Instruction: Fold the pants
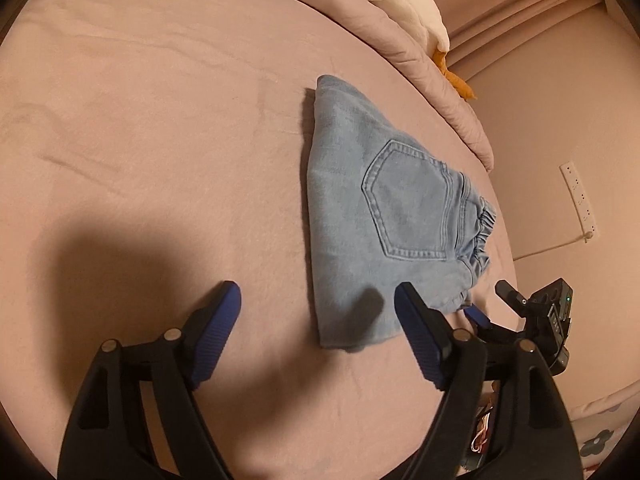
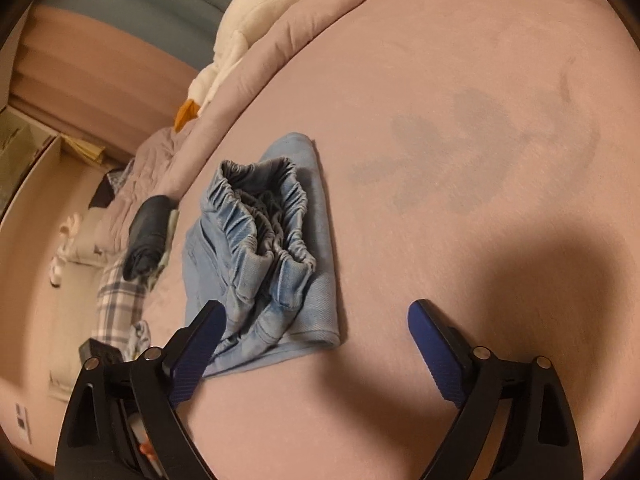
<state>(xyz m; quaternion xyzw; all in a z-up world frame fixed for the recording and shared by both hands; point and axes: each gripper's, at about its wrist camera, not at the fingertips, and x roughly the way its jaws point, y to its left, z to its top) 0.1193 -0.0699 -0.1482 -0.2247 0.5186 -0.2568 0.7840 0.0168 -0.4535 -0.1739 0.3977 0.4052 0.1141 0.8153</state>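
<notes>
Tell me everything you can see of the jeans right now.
The jeans are light blue denim, folded into a compact bundle lying flat on the pink bedsheet. A stitched back pocket faces up; the gathered elastic waistband is bunched open at one end. Both the left gripper and the right gripper are open beside it, neither gripping it.

place: home bedroom | evidence: pink bed sheet [image 1: 160,140], rolled quilt [image 1: 360,32], clothes pile [image 2: 120,280]

The left gripper [image 1: 318,312] spreads its blue-padded fingers [image 1: 416,332] wide at the frame's bottom, holding nothing. The right gripper [image 2: 314,332] is likewise wide apart, low in its frame, gripping nothing.
</notes>
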